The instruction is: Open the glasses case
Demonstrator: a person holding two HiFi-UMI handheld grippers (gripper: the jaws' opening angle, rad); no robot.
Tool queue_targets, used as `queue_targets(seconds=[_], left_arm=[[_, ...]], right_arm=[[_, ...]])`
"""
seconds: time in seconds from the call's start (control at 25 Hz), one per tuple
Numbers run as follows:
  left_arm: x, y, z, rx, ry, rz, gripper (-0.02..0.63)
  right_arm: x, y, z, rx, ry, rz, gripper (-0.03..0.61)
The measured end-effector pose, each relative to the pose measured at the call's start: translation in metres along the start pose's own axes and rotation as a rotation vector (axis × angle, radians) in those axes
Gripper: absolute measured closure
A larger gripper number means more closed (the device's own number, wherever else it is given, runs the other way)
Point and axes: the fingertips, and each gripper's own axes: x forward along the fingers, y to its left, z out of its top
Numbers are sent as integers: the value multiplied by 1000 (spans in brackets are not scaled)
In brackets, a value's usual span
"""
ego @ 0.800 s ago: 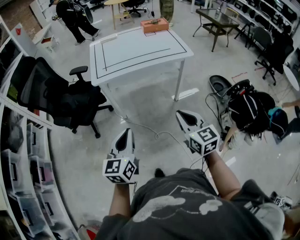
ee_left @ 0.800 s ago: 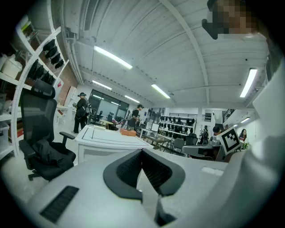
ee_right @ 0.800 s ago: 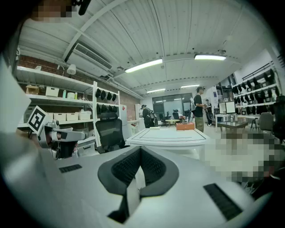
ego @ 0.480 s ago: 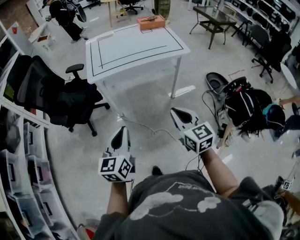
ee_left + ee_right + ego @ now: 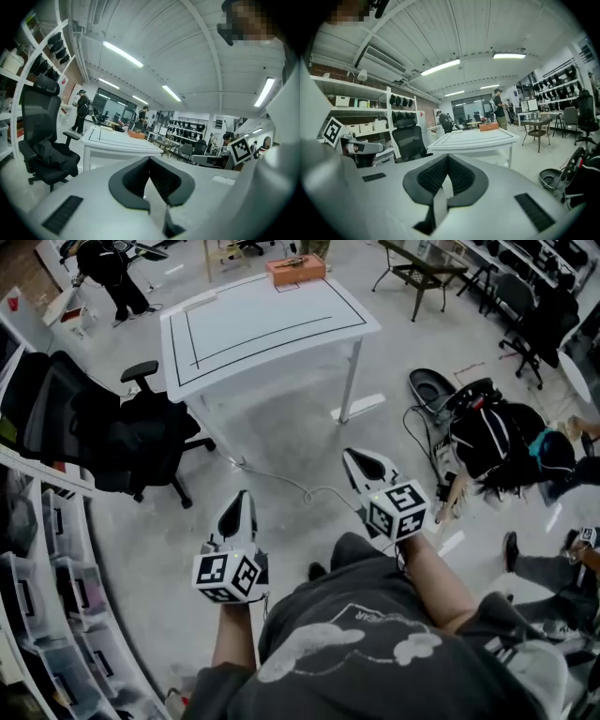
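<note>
White table (image 5: 262, 329) — orange box (image 5: 295, 270) atop

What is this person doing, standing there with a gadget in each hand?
A person stands some way short of a white table, holding a claw tool in each hand. The left claw and the right claw are both shut and empty, pointing roughly toward the table. An orange case, probably the glasses case to be opened, sits at the table's far edge, well out of reach. It has not been touched yet.
</note>
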Motion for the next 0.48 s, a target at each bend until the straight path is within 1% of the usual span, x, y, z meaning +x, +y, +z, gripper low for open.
queue_targets(seconds=[0.16,0.28,0.48], left_arm=[[13,12,1,-6,8,5,612],[28,23,0,-7,17,24,612],[65,55,16,5,11,71,612]], right_arm=[[15,-13,3,18,3,4,578],[37,-23,4,29,4,12,578],[101,-45,18,21,2,58,578]])
